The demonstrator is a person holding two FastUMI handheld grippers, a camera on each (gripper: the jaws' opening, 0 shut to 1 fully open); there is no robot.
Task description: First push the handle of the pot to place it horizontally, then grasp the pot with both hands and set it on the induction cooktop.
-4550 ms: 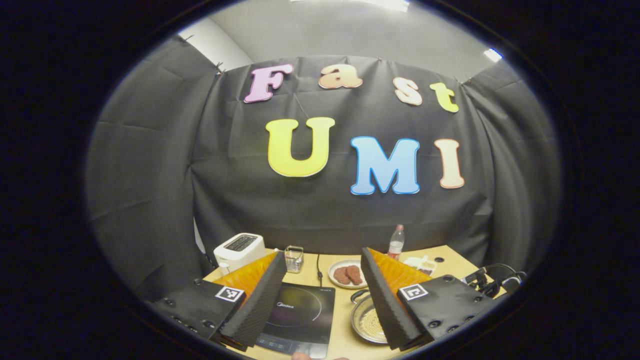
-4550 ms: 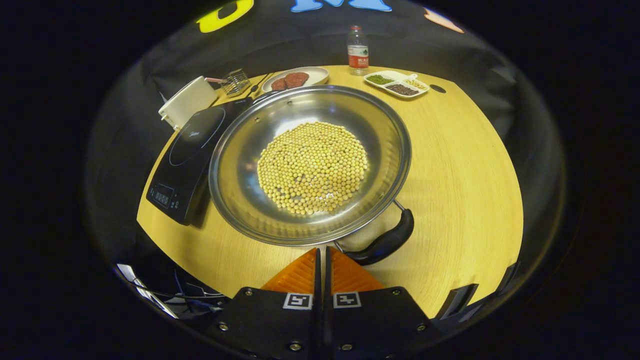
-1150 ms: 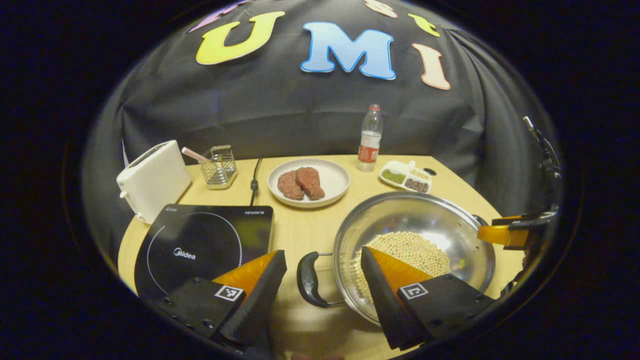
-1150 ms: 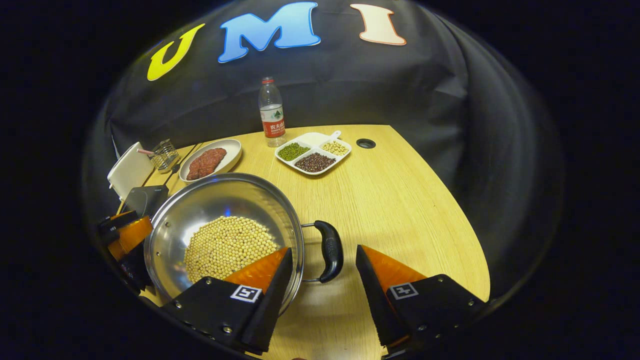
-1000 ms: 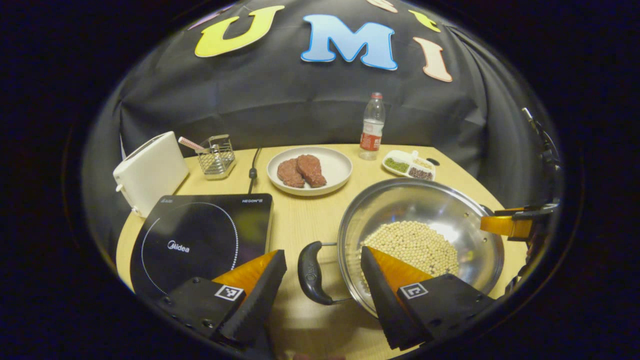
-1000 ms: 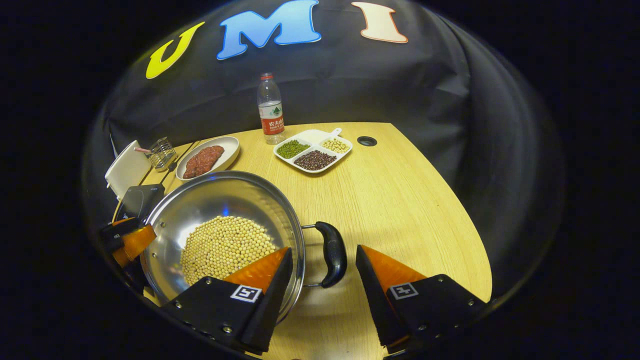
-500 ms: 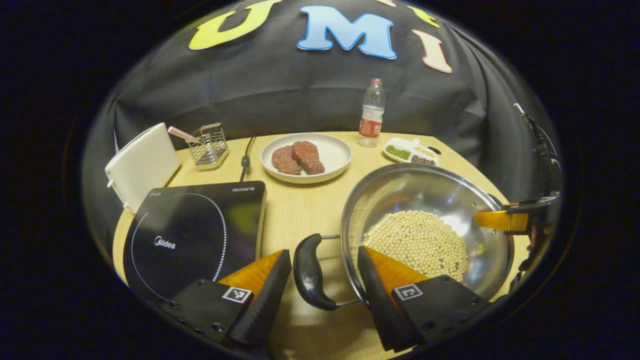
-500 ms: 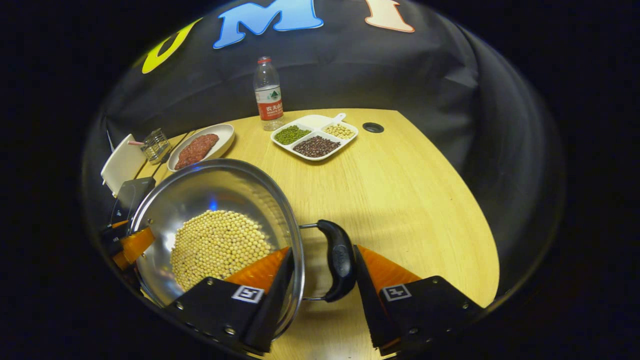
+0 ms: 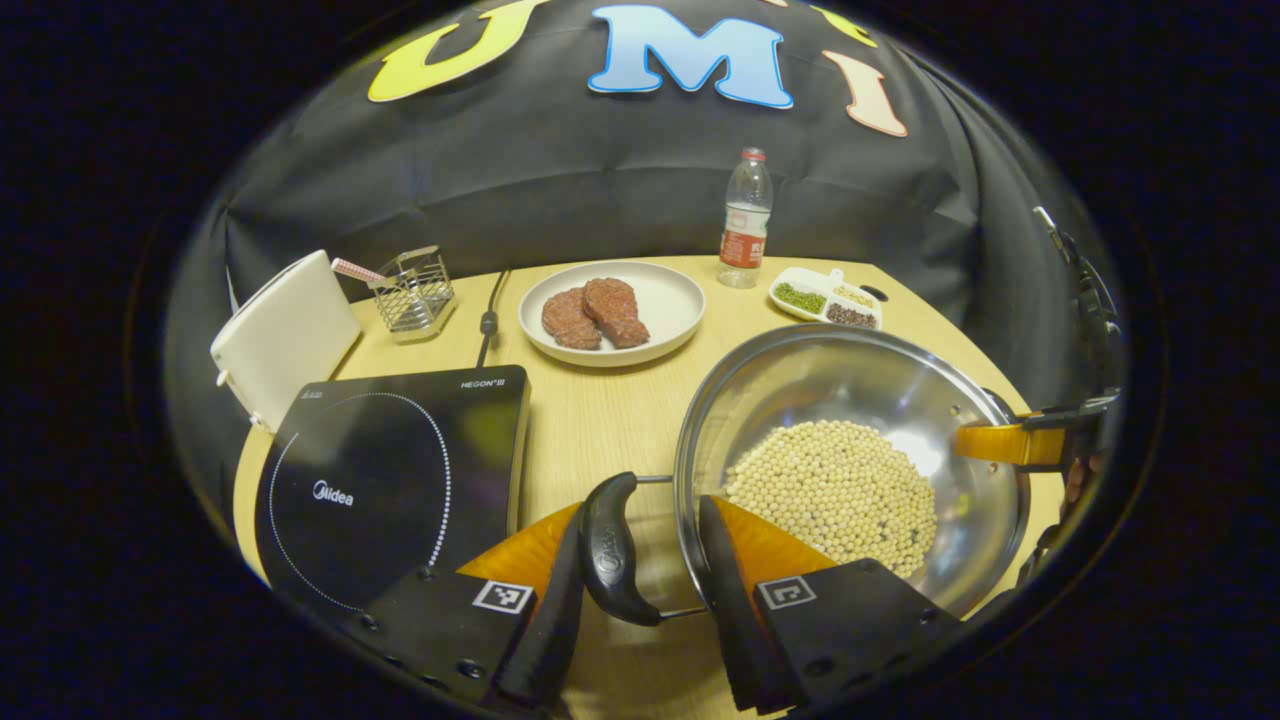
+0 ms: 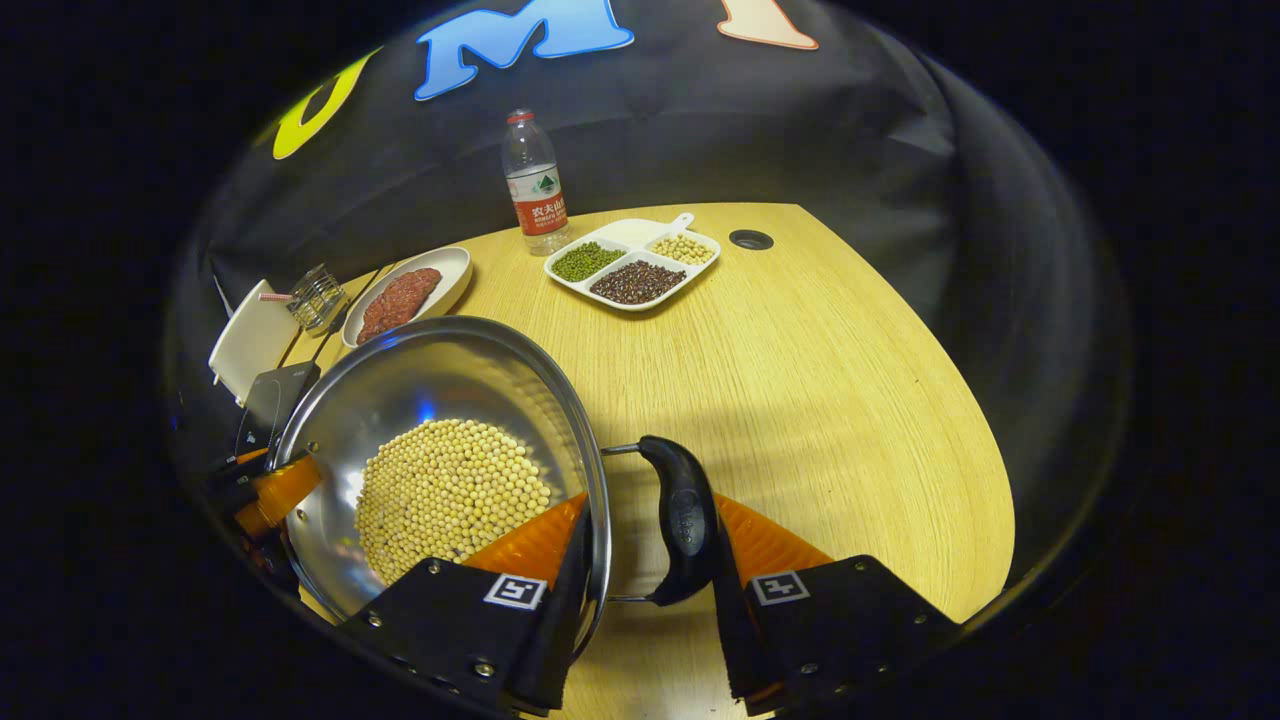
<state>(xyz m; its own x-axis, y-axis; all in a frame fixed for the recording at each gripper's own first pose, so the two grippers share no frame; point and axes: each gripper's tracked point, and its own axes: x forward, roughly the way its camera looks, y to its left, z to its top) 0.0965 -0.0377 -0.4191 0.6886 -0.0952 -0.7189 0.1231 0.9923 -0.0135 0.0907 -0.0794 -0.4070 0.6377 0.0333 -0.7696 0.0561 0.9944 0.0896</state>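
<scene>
Near the front edge of the tabletop (image 9: 600, 420), a pot (image 9: 940, 390) of beans (image 9: 830, 490) is gripped at both handles.

The pot is set just right of the induction cooktop (image 9: 390, 480) at the front-left corner, not on it. The left gripper (image 9: 640, 508) is narrowed around the left handle (image 9: 608, 550) and the rim, its outer finger touching the handle. The right gripper (image 10: 650, 505) is likewise narrowed around the right handle (image 10: 688, 520). Whether either pinch is firm cannot be told.

The steel pot (image 9: 850, 400), holding pale beans (image 9: 830, 480), sits on the surface just right of the black induction cooktop (image 9: 390, 470). Its two black handles (image 9: 610, 550) point sideways.
</scene>
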